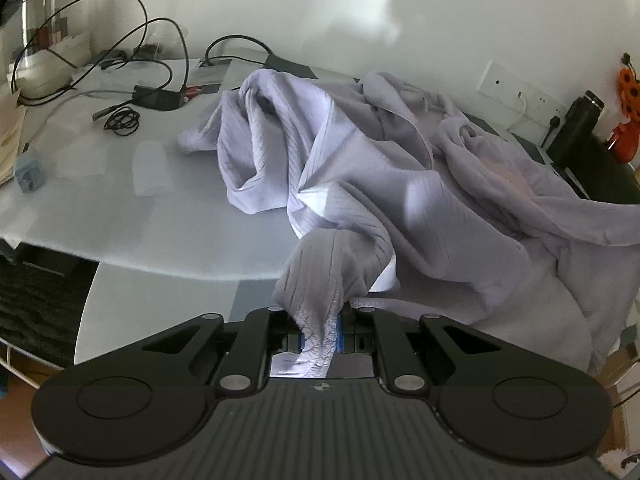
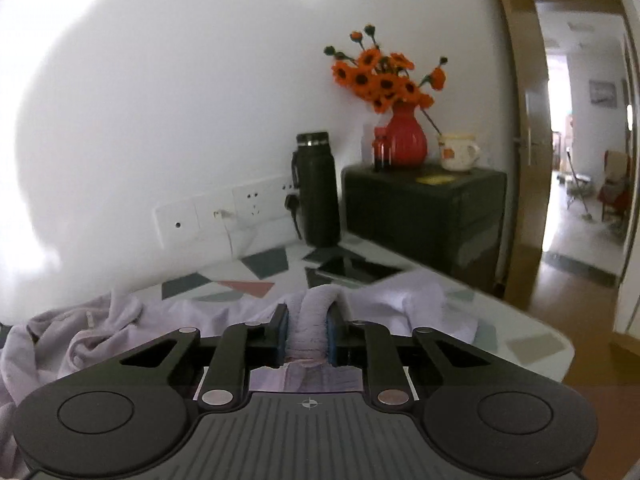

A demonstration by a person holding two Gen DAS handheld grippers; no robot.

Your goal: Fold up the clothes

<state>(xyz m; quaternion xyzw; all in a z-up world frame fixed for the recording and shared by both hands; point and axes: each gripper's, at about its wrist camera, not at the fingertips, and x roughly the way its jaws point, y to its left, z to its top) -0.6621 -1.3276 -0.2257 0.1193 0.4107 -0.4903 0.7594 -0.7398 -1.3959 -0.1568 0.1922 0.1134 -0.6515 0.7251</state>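
Your table (image 1: 120, 208) carries the lilac ribbed garment (image 1: 360, 168), crumpled from its centre out over the near edge. Your black flask (image 2: 318, 192) stands at the far edge by the wall. Your left gripper (image 1: 320, 330) clamps a bunched fold of the garment; your right gripper (image 2: 307, 334) pinches another fold tight.
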